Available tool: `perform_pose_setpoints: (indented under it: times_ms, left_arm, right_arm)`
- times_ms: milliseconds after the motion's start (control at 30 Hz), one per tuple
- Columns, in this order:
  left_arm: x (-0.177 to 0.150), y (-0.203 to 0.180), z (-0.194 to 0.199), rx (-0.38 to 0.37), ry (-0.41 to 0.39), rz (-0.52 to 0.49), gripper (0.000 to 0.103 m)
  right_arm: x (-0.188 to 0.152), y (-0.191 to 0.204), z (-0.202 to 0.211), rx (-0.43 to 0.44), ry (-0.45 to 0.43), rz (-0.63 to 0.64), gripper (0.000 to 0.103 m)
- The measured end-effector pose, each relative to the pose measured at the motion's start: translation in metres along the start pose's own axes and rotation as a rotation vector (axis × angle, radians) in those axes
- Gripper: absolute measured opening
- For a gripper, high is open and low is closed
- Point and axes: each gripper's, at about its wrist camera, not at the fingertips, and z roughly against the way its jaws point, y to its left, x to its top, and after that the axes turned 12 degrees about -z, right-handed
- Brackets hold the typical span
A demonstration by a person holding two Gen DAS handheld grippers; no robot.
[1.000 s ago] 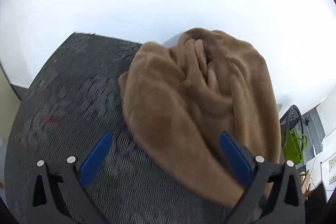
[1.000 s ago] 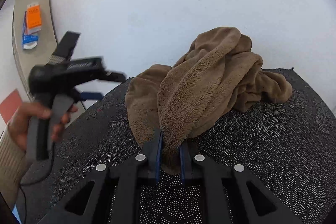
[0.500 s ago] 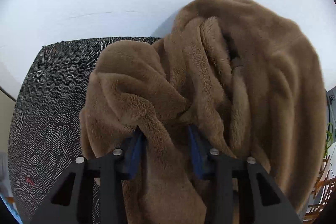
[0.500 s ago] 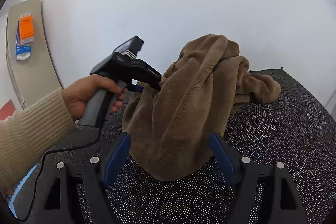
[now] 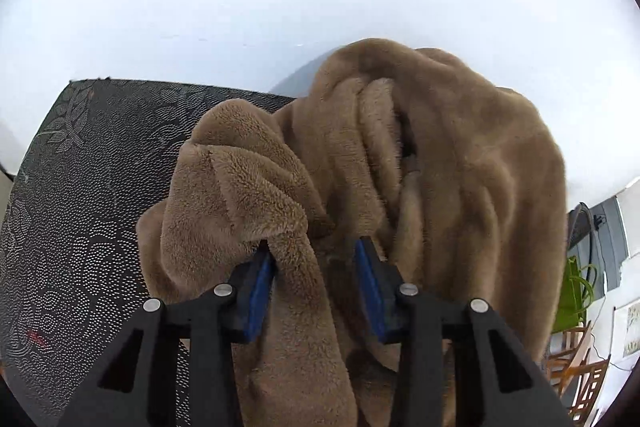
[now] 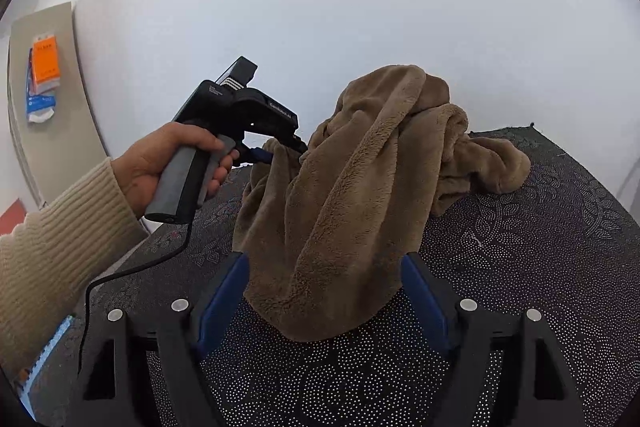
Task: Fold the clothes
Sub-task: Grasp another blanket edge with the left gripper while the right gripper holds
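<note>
A brown fleece garment [image 5: 460,187] stands bunched in a tall heap on a black dotted table cover [image 5: 80,187], close to a white wall. My left gripper [image 5: 314,249] has a thick fold of the fleece between its blue pads, and its jaws are opening slightly. In the right wrist view the left gripper [image 6: 280,151] bites into the garment [image 6: 360,187] from the left, held by a person's hand [image 6: 160,163]. My right gripper [image 6: 324,259] stands open. A hanging flap of the garment lies loose between its fingers [image 6: 224,299].
The table cover [image 6: 540,247] ends at the wall behind and drops off at the left. A green bag [image 5: 574,291] and wooden chairs [image 5: 576,375] stand beyond the right edge. Orange and blue packets [image 6: 44,67] hang on a beige panel. A black cable [image 6: 132,267] trails from the left gripper.
My left gripper came in over the garment and closed from wide open onto a fold. My right gripper let go of the flap it pinched and opened wide, staying in place.
</note>
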Motion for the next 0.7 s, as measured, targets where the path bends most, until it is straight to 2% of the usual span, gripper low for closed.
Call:
perform_pose_setpoints:
  times_ms: [67, 133, 233, 333, 400, 500, 567, 600, 700]
  left_arm:
    - [0.001, -0.003, 0.005, -0.006, -0.011, -0.009, 0.061]
    - [0.001, -0.006, 0.013, -0.003, -0.028, -0.015, 0.067]
    - [0.004, -0.007, 0.019, 0.017, -0.048, -0.024, 0.074]
    - [0.008, -0.007, 0.022, 0.048, -0.062, -0.030, 0.075]
    - [0.008, -0.012, 0.028, 0.099, -0.084, -0.035, 0.075]
    - [0.004, -0.012, 0.046, 0.265, -0.161, -0.055, 0.077]
    - [0.006, -0.007, 0.046, 0.314, -0.200, -0.048, 0.080]
    - [0.005, -0.005, 0.046, 0.287, -0.196, -0.047, 0.081]
    - [0.014, -0.006, 0.023, 0.117, -0.109, -0.051, 0.081]
  right_arm:
    - [0.000, 0.000, 0.000, -0.002, -0.001, -0.001, 0.080]
    - [0.001, 0.001, 0.000, -0.004, -0.003, -0.002, 0.080]
    - [0.002, 0.002, 0.000, -0.004, 0.000, -0.007, 0.080]
    - [0.003, 0.004, 0.003, -0.007, 0.001, -0.011, 0.080]
    - [0.003, 0.005, 0.004, -0.008, -0.001, -0.011, 0.080]
    - [0.003, 0.006, 0.005, -0.011, -0.002, -0.009, 0.080]
    - [0.003, 0.007, 0.006, -0.013, -0.003, -0.007, 0.080]
    - [0.004, 0.008, 0.006, -0.015, -0.002, -0.007, 0.080]
    - [0.004, 0.010, 0.006, -0.019, 0.000, -0.005, 0.080]
